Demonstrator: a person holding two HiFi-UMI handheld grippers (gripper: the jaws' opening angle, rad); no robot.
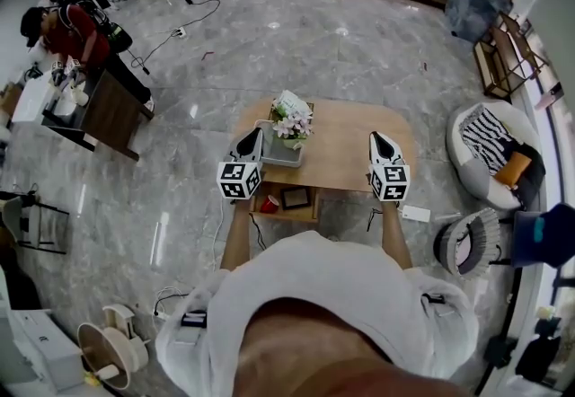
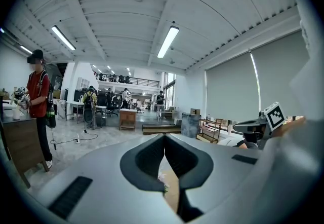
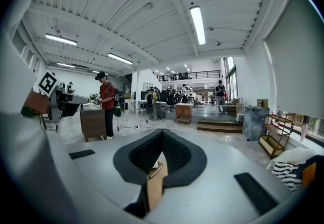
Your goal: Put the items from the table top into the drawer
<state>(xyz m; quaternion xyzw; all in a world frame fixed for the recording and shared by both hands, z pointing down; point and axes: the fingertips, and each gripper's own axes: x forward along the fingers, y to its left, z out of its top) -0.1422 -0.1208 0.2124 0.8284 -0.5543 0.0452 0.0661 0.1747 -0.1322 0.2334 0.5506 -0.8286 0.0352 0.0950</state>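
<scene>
White-clad shoulders of the person fill the bottom of the head view, and both forearms reach forward to a small wooden table. On its top, at the left end, a bunch of pale flowers stands on a grey tray. Below the table's near edge the drawer is pulled out, holding a red cup and a dark framed panel. The left gripper hovers just beside the tray, jaws closed on nothing. The right gripper hangs over the table's right end, jaws likewise pressed together and empty. A round chair with a striped cushion stands to the right.
</scene>
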